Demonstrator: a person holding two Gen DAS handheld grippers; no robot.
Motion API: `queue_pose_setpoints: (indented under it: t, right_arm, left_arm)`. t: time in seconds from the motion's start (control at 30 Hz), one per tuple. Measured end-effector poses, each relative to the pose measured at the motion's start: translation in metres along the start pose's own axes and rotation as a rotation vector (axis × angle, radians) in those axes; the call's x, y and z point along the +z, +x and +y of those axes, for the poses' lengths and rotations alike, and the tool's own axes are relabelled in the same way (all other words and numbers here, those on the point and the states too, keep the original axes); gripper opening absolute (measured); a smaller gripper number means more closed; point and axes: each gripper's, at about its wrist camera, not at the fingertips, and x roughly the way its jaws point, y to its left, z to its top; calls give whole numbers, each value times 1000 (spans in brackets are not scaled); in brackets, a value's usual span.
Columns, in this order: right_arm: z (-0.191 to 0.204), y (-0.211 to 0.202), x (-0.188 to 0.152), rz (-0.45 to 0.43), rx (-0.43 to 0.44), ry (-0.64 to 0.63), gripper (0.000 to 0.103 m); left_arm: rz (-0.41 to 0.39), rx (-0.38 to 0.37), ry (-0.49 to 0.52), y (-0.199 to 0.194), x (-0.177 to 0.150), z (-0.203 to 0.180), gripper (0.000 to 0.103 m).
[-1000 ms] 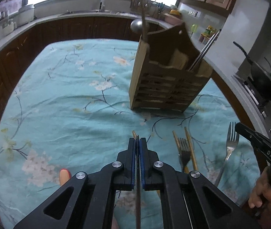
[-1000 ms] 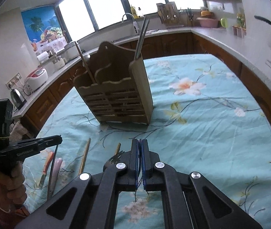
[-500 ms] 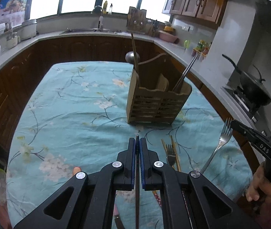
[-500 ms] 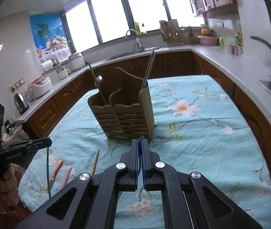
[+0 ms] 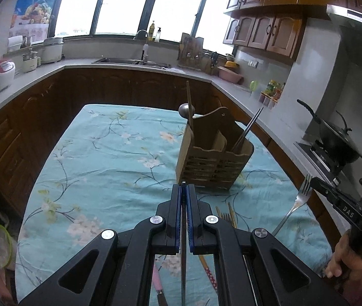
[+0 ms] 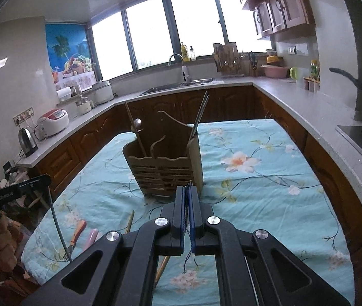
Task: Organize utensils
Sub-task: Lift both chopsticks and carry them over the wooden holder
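A wooden utensil caddy [image 5: 213, 163] stands mid-table on the floral cloth and also shows in the right wrist view [image 6: 164, 172]. It holds a ladle [image 5: 186, 109] and metal chopsticks [image 5: 248, 130]. My left gripper [image 5: 183, 187] is shut on a thin metal utensil handle [image 5: 183, 267], raised above the table; from the right wrist view it [image 6: 45, 179] holds that utensil [image 6: 58, 225] hanging down. My right gripper [image 6: 187, 190] is shut on a silver fork [image 5: 293, 207], tines up, lifted above the table's right side.
Wooden chopsticks and a fork [image 5: 228, 216] lie on the cloth near the front. An orange-handled tool [image 6: 77, 232] and a pink handle [image 6: 91, 238] lie at the front left. Countertops, a sink [image 5: 132, 61] and a wok [image 5: 334, 137] surround the table [image 5: 104, 153].
Both grippers have risen and pulled back from the table, each lifting its utensil; the caddy now looks farther away and lower in both views.
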Motion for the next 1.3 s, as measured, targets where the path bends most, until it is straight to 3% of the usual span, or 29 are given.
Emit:
queue_pose_setpoints:
  t: [0.77, 1.3]
  right_arm:
    - [0, -6, 25, -105, 3, 4, 3]
    - [-7, 11, 70, -219, -24, -5, 3]
  left_arm:
    - [-156, -50, -93, -17, 27, 14, 2]
    - [-296, -96, -102, 6, 70, 14, 2]
